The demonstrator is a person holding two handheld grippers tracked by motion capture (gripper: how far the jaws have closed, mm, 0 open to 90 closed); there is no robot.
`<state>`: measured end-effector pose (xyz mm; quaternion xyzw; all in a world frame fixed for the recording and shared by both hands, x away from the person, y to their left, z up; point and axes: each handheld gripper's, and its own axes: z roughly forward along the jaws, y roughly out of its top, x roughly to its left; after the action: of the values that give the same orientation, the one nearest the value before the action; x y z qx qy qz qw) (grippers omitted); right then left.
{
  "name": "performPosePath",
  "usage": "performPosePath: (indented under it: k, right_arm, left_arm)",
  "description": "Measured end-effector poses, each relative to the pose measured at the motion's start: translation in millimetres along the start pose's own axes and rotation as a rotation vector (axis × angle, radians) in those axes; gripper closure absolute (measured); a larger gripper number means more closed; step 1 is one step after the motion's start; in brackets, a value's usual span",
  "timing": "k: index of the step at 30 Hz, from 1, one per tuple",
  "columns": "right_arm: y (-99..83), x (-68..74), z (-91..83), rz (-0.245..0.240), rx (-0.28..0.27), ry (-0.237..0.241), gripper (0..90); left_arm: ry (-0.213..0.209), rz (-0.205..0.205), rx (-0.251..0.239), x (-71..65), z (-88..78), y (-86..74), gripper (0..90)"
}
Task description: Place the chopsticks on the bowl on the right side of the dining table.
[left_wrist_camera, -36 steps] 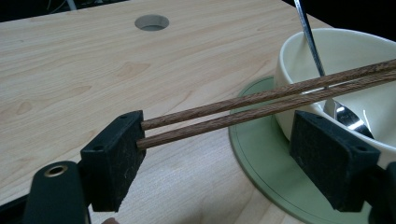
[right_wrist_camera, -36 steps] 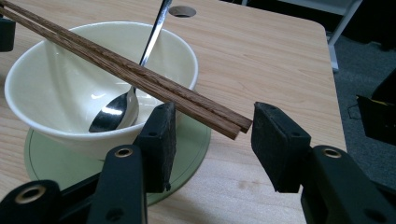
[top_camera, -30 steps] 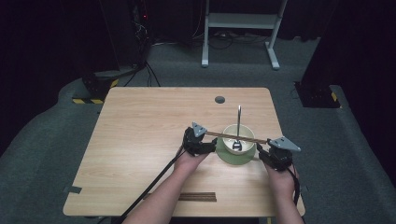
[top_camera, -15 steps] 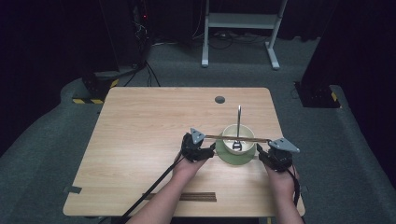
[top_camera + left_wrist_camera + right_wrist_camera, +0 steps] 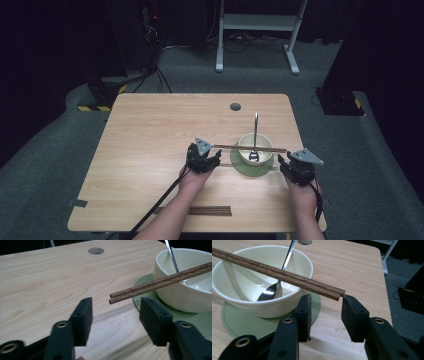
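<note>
So the table [image 5: 150,135] is light wood with a round cable hole [image 5: 235,106] at the far side. Toward its right sits a green saucer [image 5: 241,169] with a cream bowl [image 5: 247,141] on it, and a metal spoon [image 5: 255,135] stands in the bowl, its handle leaning on the far rim. Nothing is really blocking either side, though the bowl wall and saucer edge sit just beside both sets of jaws. A second pair of chopsticks [image 5: 200,210] lies flat at the near edge of the table, between the person's forearms.

The main thing is the chopsticks [image 5: 250,148], a pair lying side by side across the bowl's rim, running left to right with both ends sticking out past the bowl over the saucer.

Left gripper [image 5: 115,312]: the left end of the pair hangs just ahead of the gap between the jaws and a bit above it, touching neither pad. The jaws have just been closing but are still apart, gripping nothing.

Right gripper [image 5: 325,307]: the right end stops right at the top of the right pad, looks like touching or nearly. Jaws have just been closing too, with nothing clamped.

The sticks are dark brown wood with visible grain and blunt cut ends.
</note>
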<state>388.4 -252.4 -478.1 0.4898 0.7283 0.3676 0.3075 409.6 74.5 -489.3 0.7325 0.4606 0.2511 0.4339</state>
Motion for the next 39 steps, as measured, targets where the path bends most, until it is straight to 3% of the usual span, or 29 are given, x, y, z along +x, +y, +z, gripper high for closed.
performPosePath:
  k: [5, 15, 39]
  right_arm:
    - [1.2, 1.0, -0.8, 0.006, -0.003, 0.003, 65.8]
    - [0.4, -1.3, 0.8, 0.021, 0.000, 0.001, 66.7]
    - [-0.3, -4.9, 2.8, 0.030, 0.009, -0.019, 69.5]
  left_arm:
    - [-0.010, -0.021, -0.020, -1.0, -4.1, -2.9, 57.5]
    - [-0.024, -0.031, -0.038, -1.6, -4.2, -3.7, 68.8]
    - [-0.007, -0.009, -0.030, -3.4, -1.6, -3.8, 70.6]
